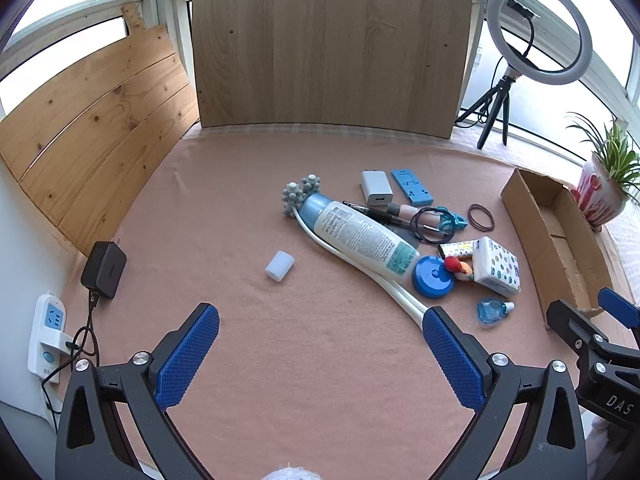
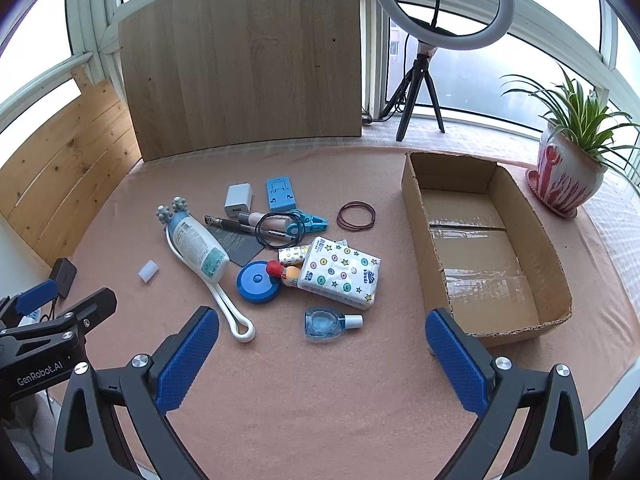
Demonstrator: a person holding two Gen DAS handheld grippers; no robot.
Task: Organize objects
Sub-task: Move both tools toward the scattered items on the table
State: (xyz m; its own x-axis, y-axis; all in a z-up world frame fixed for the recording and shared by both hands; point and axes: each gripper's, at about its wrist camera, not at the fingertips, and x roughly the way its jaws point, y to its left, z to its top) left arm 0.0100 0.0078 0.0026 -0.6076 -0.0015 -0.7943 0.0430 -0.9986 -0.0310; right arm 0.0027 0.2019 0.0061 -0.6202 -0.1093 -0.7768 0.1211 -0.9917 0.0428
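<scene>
ring light [image 2: 444, 4], potted plant [image 2: 568, 172] (windowsill)

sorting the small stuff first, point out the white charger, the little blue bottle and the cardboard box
white charger [image 2: 238, 200], right wrist view, its top face
little blue bottle [image 2: 322, 323], right wrist view, its clear body
cardboard box [image 2: 426, 240], right wrist view, its near side wall

Pink-clothed table [image 2: 320, 380] — cardboard box [image 2: 424, 248], lotion bottle [image 2: 198, 246], tissue pack [image 2: 340, 276], blue lid [image 2: 256, 282].

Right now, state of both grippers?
Left gripper: open, holding nothing, above the pink cloth-covered table.
Right gripper: open, holding nothing, beside the brown open cardboard box.
</scene>
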